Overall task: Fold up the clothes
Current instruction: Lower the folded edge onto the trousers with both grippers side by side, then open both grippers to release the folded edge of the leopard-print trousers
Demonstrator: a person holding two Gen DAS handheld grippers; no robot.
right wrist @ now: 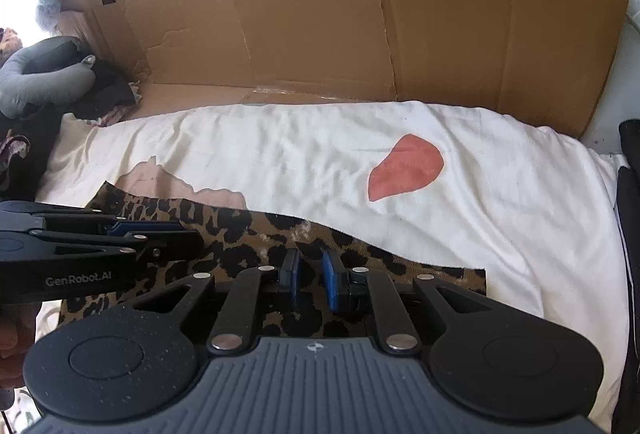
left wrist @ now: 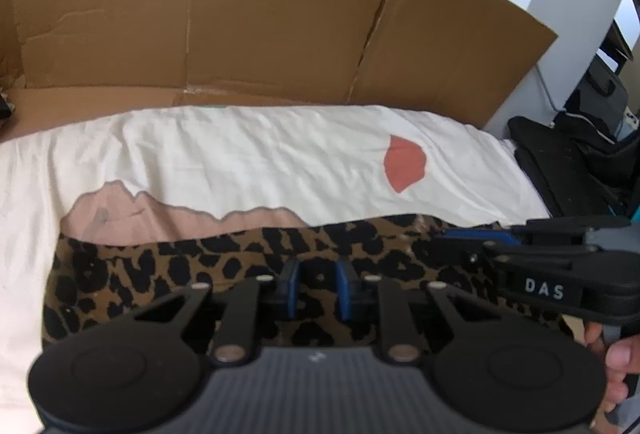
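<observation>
A leopard-print garment [left wrist: 160,274] [right wrist: 240,234] lies flat on a white sheet [left wrist: 240,153] [right wrist: 500,193], with its far edge running across both views. My left gripper [left wrist: 317,282] hovers low over the garment's middle. Its blue pads [left wrist: 294,286] stand a small gap apart, and the print shows between them. My right gripper [right wrist: 311,274] sits over the same cloth nearer its right end, also with a narrow gap between its pads. Each gripper shows side-on in the other's view: the right gripper [left wrist: 444,238] and the left gripper [right wrist: 176,234], both close above the fabric.
A tall cardboard sheet [left wrist: 260,13] [right wrist: 400,13] stands behind the bed. The sheet has a red patch [left wrist: 404,163] [right wrist: 404,171] and a pink patch [left wrist: 120,209]. Dark bags [left wrist: 580,153] lie at the right, and a grey cushion [right wrist: 36,73] and clothes at the left.
</observation>
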